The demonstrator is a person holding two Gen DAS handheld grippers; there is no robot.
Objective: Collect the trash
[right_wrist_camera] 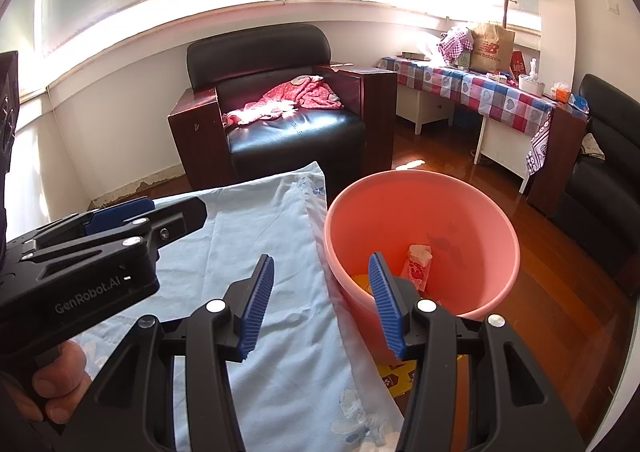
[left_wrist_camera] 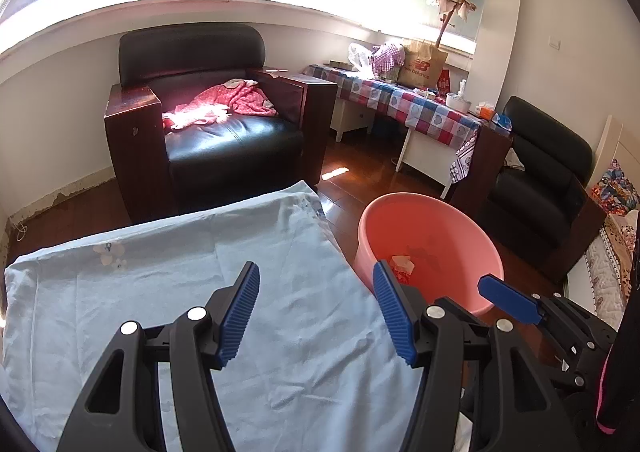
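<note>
basin [right_wrist_camera: 420,212] on floor right of the cloth-covered surface [right_wrist_camera: 260,252]; wrapper [right_wrist_camera: 418,264] inside; armchair [right_wrist_camera: 280,112] behind.

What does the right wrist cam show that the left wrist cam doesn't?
Right wrist only: yellow trash in the basin, a yellow package on the floor beside the basin, and the person's hand holding the left gripper.

Left wrist only: the patterned bedding at the right edge, and the right gripper seen from the side.

Both: pink basin holding a red-and-white wrapper, light blue cloth, black armchair with a red garment, and the checked tablecloth. Both grippers are open and empty.
</note>
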